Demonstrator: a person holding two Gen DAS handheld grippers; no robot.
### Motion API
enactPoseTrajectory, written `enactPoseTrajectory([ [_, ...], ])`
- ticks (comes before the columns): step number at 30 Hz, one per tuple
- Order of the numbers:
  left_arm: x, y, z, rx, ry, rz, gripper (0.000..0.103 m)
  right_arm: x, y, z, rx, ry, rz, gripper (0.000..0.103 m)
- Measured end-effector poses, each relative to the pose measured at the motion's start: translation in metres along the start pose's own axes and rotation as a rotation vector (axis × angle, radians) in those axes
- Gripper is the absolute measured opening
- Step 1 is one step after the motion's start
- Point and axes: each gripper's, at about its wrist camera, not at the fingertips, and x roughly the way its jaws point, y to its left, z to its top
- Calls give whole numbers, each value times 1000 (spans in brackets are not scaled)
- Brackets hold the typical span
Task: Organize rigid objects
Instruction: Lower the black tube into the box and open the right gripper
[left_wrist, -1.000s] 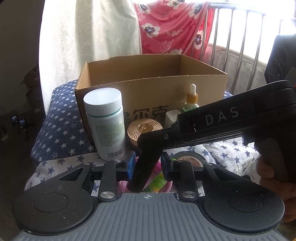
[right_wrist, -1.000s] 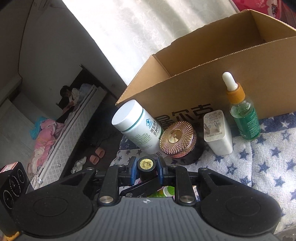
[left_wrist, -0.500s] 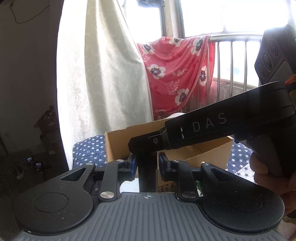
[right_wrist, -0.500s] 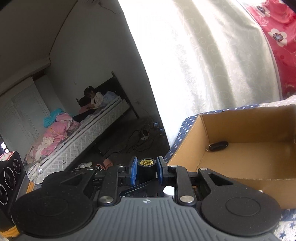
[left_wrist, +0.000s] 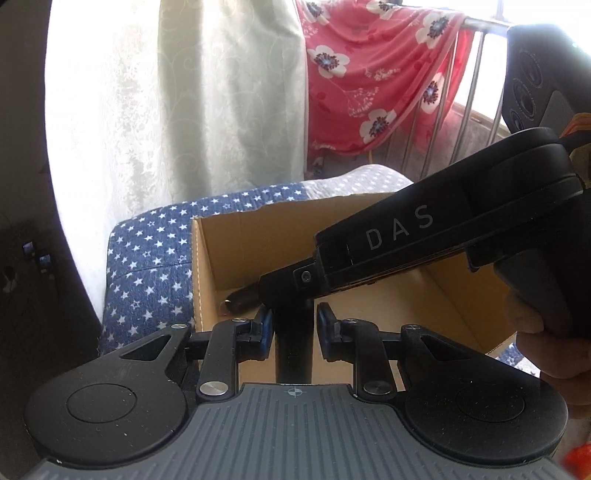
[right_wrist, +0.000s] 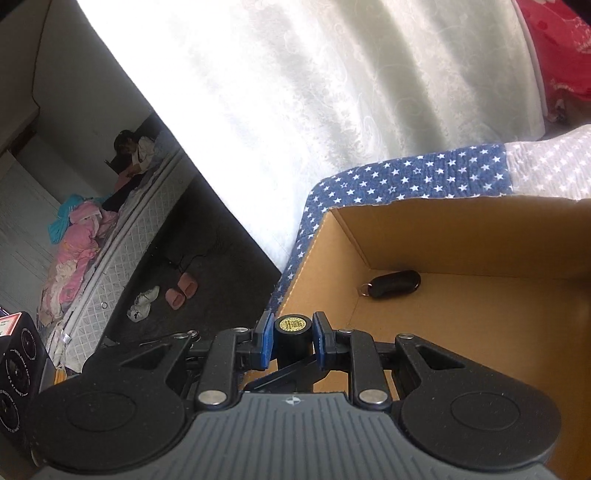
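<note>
My right gripper (right_wrist: 293, 339) is shut on a small black cylinder with a gold top label (right_wrist: 292, 332) and holds it over the near left corner of the open cardboard box (right_wrist: 317, 258). A black key fob (right_wrist: 393, 282) lies on the box floor at its far left; it also shows in the left wrist view (left_wrist: 240, 297). My left gripper (left_wrist: 293, 334) is open just above the box's near edge (left_wrist: 197, 266), and the right gripper's black finger (left_wrist: 293, 343) passes between its pads without being squeezed.
The box sits on a blue and grey star-patterned cloth (left_wrist: 147, 258). A pale curtain (left_wrist: 221, 92), a red floral cloth (left_wrist: 369, 74) and a metal railing (left_wrist: 476, 85) stand behind. The floor with slippers (right_wrist: 181, 291) and a bed (right_wrist: 122, 229) lie far left.
Both grippers have risen from the row of bottles in front of the box and moved forward over its open top. The right gripper has kept hold of the black cylinder.
</note>
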Motion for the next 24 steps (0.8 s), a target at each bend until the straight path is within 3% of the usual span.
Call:
enactPoseTrajectory([
  [4,9,10,-11,-13,51,-2,27,26,-19,6,39,94,-24,24],
  [7,3,14,-15,-5,27,15,37,45,-26,10,48,154,-59,24],
  [10,-5,15,-13,1,6,26,39,60,-28,12,48,192,-85,24],
  [14,-19,16,-14,10,-27,28,40,70,-23,19,46,221,-77,24],
  [24,-48,15,-21,-17,-81,23,44,97,-34,48,117,217,-179,28],
])
